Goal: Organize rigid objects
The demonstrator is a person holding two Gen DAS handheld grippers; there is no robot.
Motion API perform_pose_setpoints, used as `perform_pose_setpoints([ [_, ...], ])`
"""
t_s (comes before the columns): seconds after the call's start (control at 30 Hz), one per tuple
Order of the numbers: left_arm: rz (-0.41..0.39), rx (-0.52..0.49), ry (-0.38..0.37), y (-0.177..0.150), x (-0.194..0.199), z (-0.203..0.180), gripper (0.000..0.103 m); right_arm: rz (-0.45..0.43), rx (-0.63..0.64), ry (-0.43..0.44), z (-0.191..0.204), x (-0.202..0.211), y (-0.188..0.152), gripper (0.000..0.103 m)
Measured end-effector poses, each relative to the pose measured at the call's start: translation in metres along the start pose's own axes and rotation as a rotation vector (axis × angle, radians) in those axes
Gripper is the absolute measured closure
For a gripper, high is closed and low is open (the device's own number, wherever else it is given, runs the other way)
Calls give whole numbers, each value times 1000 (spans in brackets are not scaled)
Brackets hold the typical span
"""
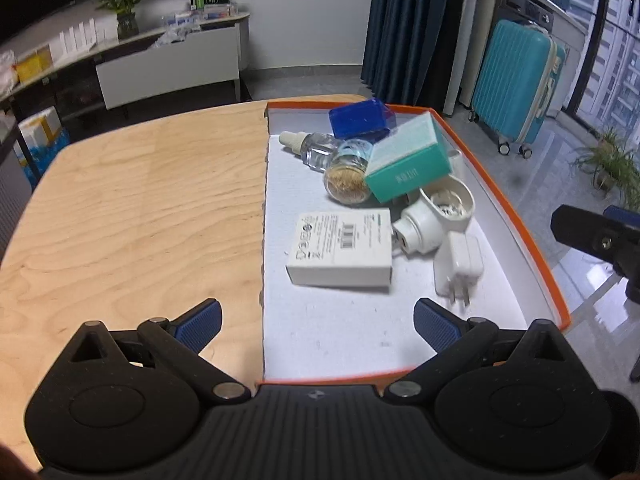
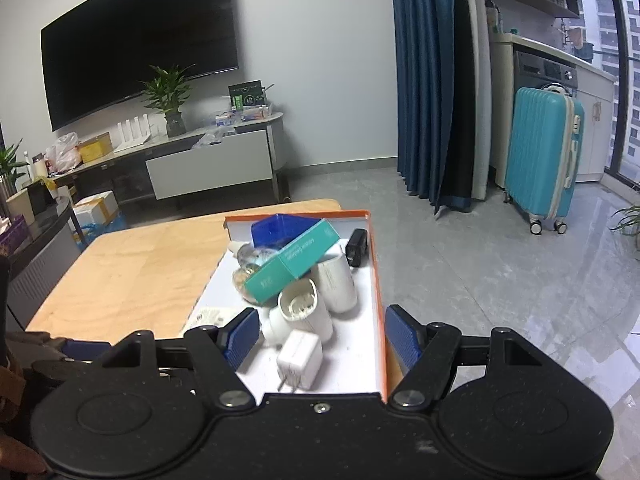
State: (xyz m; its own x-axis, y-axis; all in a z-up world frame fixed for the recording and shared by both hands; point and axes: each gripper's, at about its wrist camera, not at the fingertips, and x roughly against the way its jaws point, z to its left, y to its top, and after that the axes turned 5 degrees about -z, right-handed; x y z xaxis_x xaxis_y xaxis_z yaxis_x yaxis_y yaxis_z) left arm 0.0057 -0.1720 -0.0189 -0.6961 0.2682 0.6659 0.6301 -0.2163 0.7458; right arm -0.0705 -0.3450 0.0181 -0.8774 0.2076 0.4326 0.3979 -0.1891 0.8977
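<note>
Orange tray [image 1: 516, 216]: set at the right edge of the wooden table [image 1: 140, 208]; all the rigid objects are held inside it.
Far end of tray: a blue box [image 1: 360, 120], a dropper bottle [image 1: 312, 148], a glass jar [image 1: 348, 176] and a teal box [image 1: 408, 160] are heaped together, the teal box tilted on top.
Middle of tray: a white labelled box [image 1: 340, 252], a white plug-in device [image 1: 436, 212] and a white charger [image 1: 460, 268] are laid loosely.
Left gripper [image 1: 318, 322]: held wide open and empty over the tray's near end.
Right gripper [image 2: 320, 336]: spread open, nothing gripped, the charger lying beyond the fingers.
Progress: the objects are judged gathered but still jumbled; tidy arrangement is left to do.
</note>
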Motion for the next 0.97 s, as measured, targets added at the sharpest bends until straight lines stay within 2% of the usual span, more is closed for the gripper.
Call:
perform_pose_setpoints([
  [0.13,16,33,0,-7,6,-2,0,6,-11,1,-2,10,-11,20],
  [0.33,1,19,3,-15,20,-14,0,10,-18,-5,-3,22,-20,20],
  [0.7,7,41,-2,-23,25,-18,0,22,-19,-19,-4,29,-27,19],
  [0.97,21,50,-16,-25,25,-15,0,25,-11,-27,0,34,-28,15],
])
